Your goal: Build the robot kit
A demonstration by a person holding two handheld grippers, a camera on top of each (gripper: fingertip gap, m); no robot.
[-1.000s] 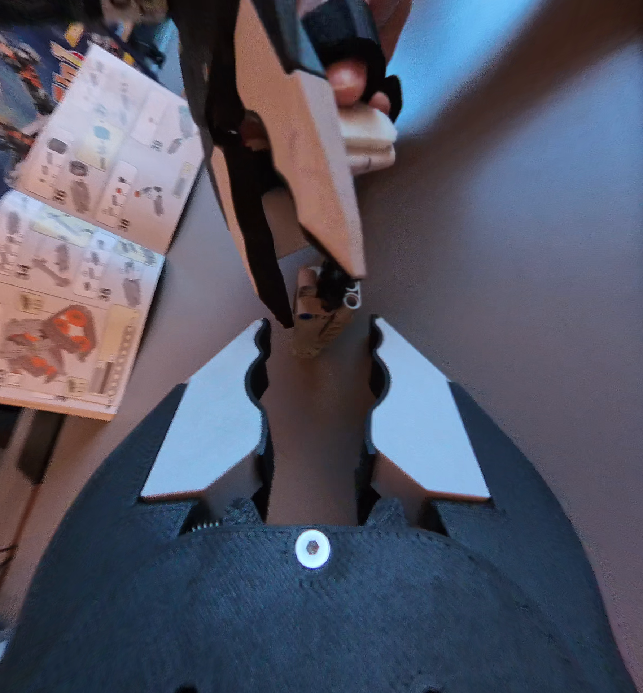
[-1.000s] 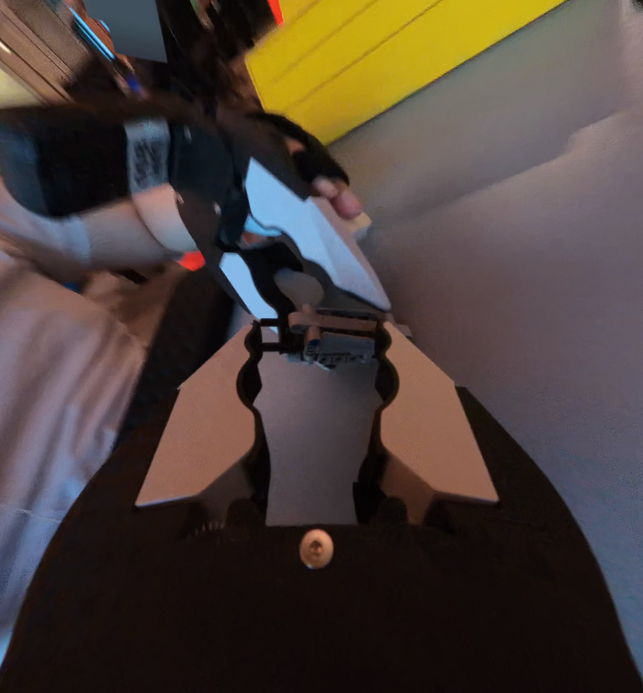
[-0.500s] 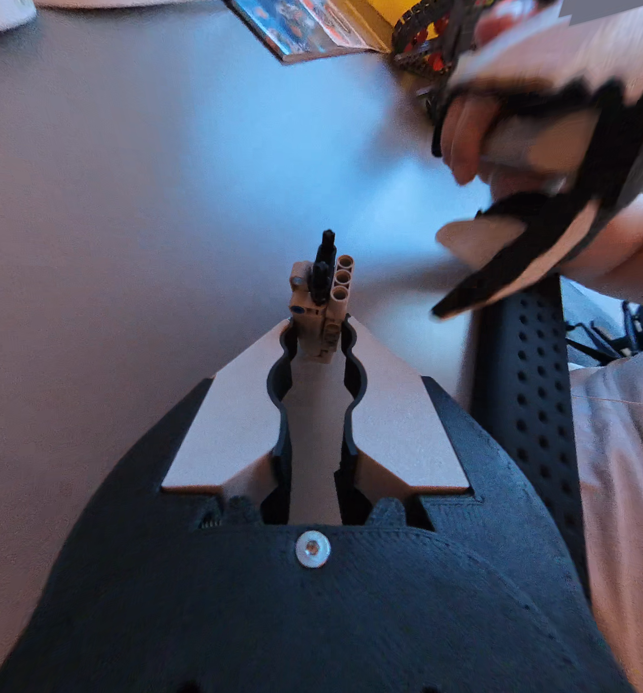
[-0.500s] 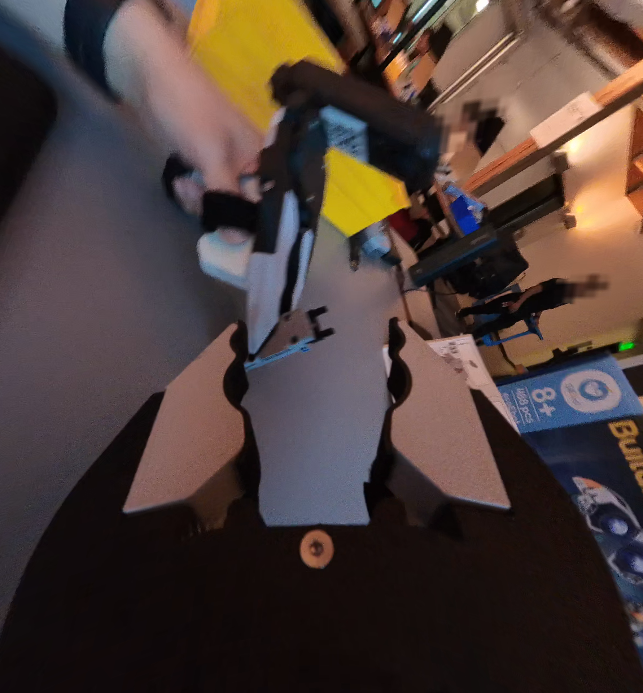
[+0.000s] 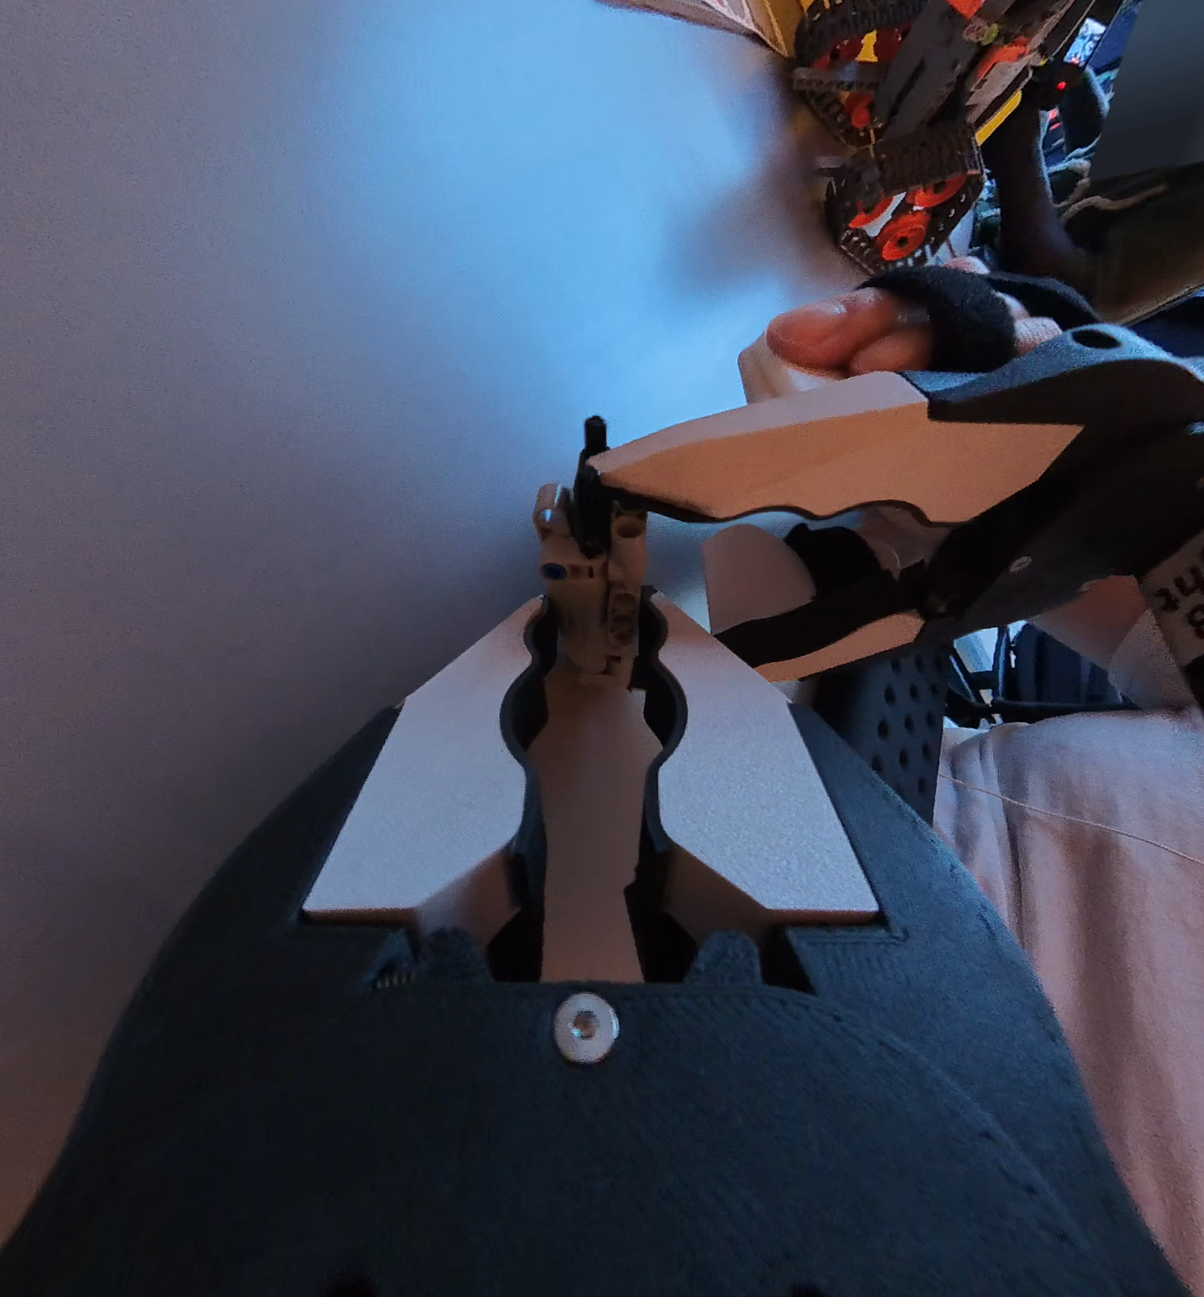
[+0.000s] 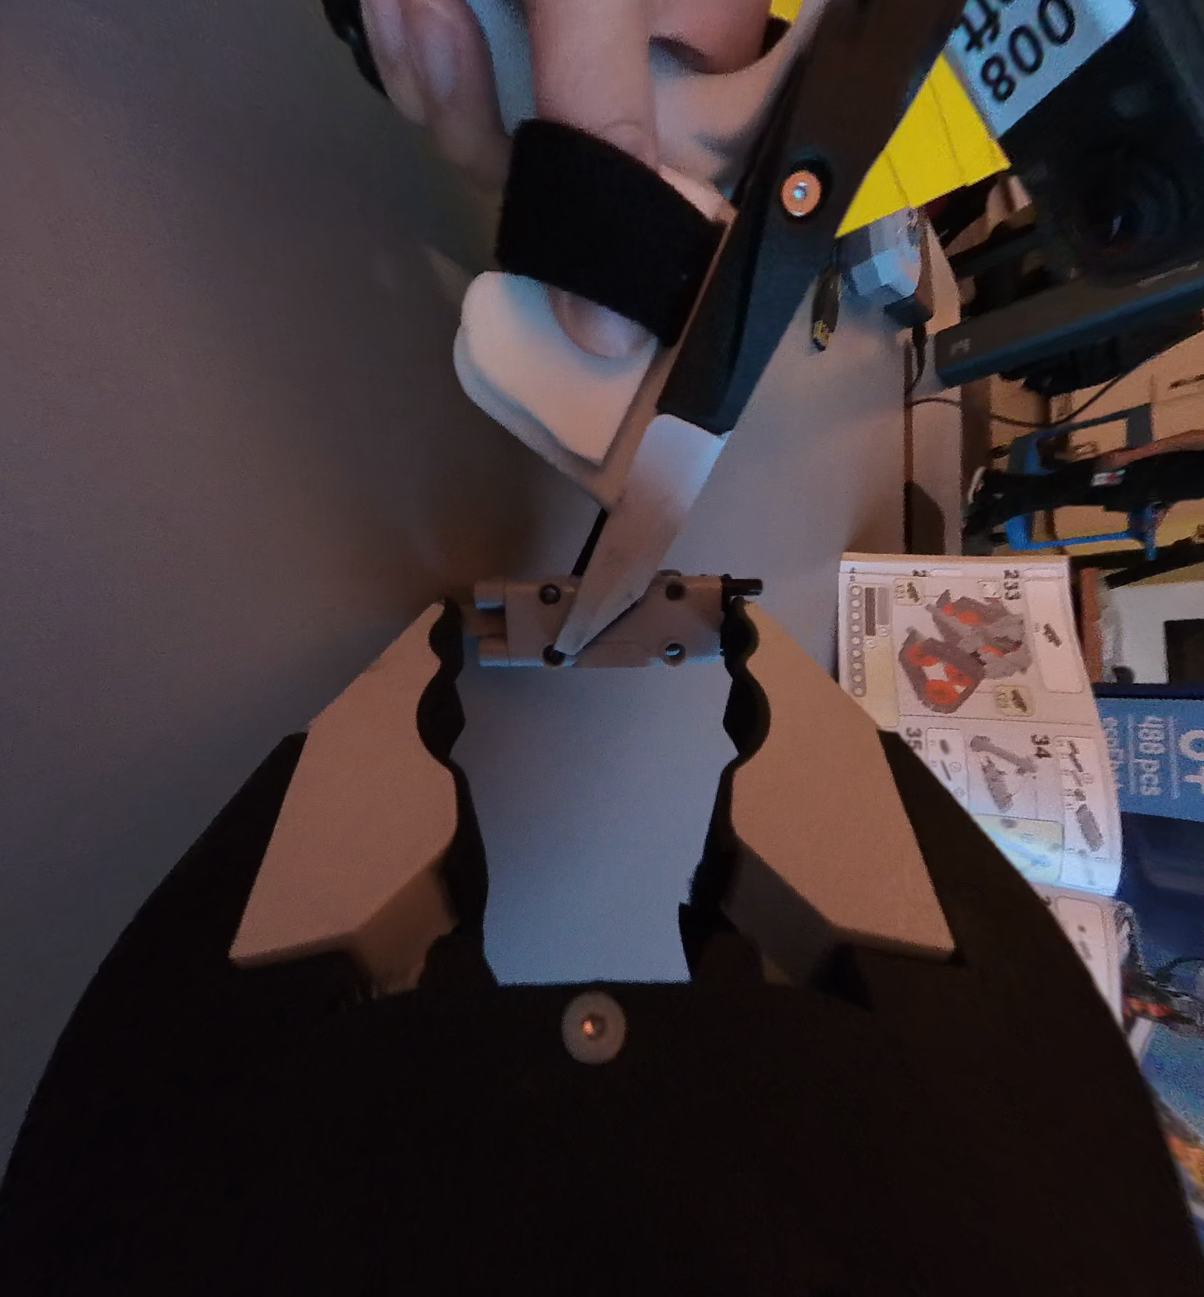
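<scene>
So the left gripper (image 5: pixel 596 617) had its fingers pinching a small tan brick assembly (image 5: pixel 596 561) right at the tips, with the piece sticking out forward past them and a thin black pin (image 5: pixel 592 484) poking out its far end. In the right wrist view you could see the same brick assembly (image 6: pixel 613 624) from the side, sitting crosswise between the right gripper's (image 6: pixel 589 632) fingertips, which were spread wide to either end of it. The left fingertip looked like it was touching one end and the right one was at the end with the pin, but I couldn't tell if they were really squeezing it. From the left wrist view the right gripper (image 5: pixel 655 561) came in from the right side, upper finger (image 5: pixel 796 456) right up against the black pin and the lower finger (image 5: pixel 817 632) just beside the left gripper's right fingertip. A hand (image 5: pixel 866 337) with a black strap over the fingers was gripping it. Everything was held up over a plain grey surface (image 5: pixel 234 351). Off at the far edge sat a black and orange brick model (image 5: pixel 901 126), and in the right wrist view an open instruction booklet (image 6: pixel 971 702) lay on a blue box (image 6: pixel 1189 877), well apart from the grippers
</scene>
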